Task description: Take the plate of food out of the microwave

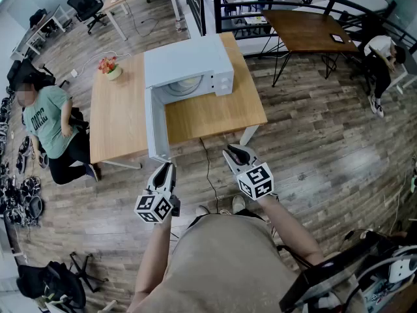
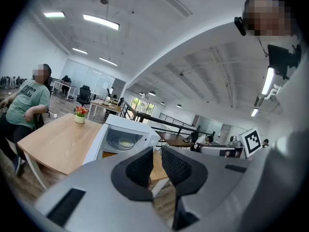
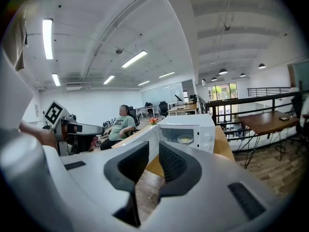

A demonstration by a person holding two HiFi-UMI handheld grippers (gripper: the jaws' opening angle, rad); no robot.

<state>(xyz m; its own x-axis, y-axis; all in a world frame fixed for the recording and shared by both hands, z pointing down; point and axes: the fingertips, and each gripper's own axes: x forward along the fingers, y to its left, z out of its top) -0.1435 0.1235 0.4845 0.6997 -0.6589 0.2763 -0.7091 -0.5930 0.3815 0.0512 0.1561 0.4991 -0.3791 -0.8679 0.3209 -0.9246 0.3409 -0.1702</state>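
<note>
The white microwave stands on the light wooden table with its door swung open toward me. Inside it lies the plate of food, also visible in the left gripper view and the right gripper view. My left gripper and right gripper are held close to my body, short of the table's near edge and well apart from the microwave. Each shows a narrow gap between its jaws, left gripper and right gripper, with nothing between them.
A small flower pot sits at the table's far left corner. A person in a green shirt sits left of the table. A black cable runs across the wood floor below the table. A dark table and another person are at the back right.
</note>
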